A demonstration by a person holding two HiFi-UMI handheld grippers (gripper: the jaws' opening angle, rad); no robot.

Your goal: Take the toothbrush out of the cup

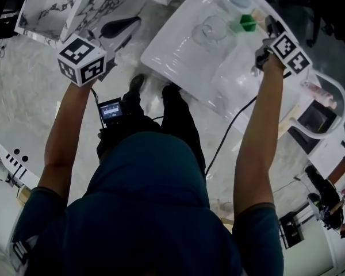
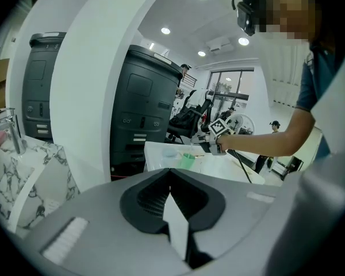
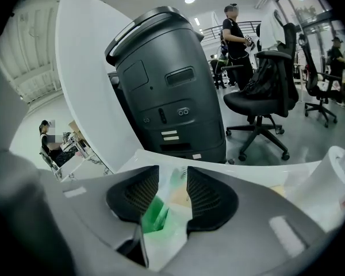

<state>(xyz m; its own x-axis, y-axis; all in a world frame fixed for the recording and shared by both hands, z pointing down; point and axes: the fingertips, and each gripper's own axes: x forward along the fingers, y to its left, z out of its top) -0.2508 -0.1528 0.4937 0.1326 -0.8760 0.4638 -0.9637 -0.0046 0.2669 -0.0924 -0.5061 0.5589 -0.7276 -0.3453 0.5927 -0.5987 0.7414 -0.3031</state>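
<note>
— Over at the far side of the white desk [image 1: 161,56], how far along is this?

— Hardly begun, I'd say. The right gripper [image 3: 172,177] points at the green cup [image 1: 247,23]. Its fingers [image 3: 210,197] are spread, and the cup shows in the gap between them, but nothing is pinched. The left gripper [image 2: 171,174] hangs off to the side, away from the desk, with its fingers [image 2: 149,197] pressed together on nothing.

— And the toothbrush?

— In the cup, by my judgement (neither gripper has it, at any rate). I can't pick it out for certain. A pale streak rises above the green in the right gripper view and may be the handle, but it's too blurred to call.

— So what's left?

— Everything: close in on the handle, pinch it, and lift it clear of the cup.

— Does one view give what the others don't?

— The head view alone gives the layout. The green cup stands beside a clear glass [image 1: 210,30], the right gripper is near it, and the left is well apart. Only the right gripper view shows the open gap lined up on the cup. The left gripper view shows its own shut fingers. It also shows the other gripper and the cup side-on from far off, which the steep head view can't offer.
</note>
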